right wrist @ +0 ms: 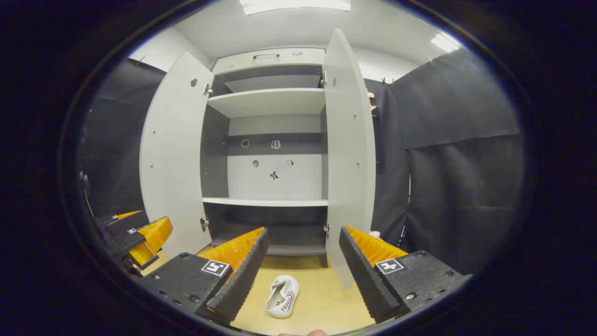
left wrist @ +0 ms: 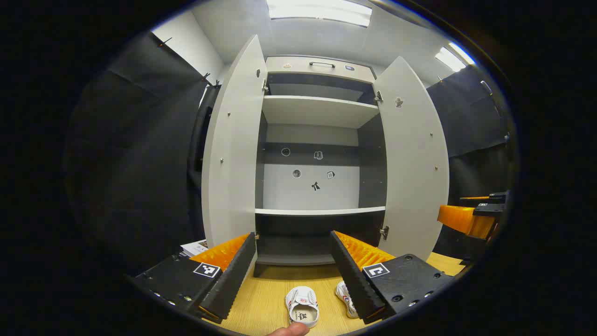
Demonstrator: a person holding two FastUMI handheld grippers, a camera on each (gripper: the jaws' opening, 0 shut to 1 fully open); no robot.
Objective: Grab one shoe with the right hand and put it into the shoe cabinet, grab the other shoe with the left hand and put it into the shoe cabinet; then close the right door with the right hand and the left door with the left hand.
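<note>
My left gripper (left wrist: 293,275) held level with jaws spread wide and empty, my right gripper (right wrist: 303,273) likewise gaping, two white shoes (left wrist: 302,305) on the wooden floor (left wrist: 261,298) just below, shoe cabinet (left wrist: 319,154) beyond, both doors open, shelves bare.

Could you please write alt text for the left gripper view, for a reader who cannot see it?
An open cabinet with bare shelves stands ahead, both doors swung wide. Two white shoes lie on the wooden floor before it, between the open left tool fingers. The right tool shows at far right.
</note>
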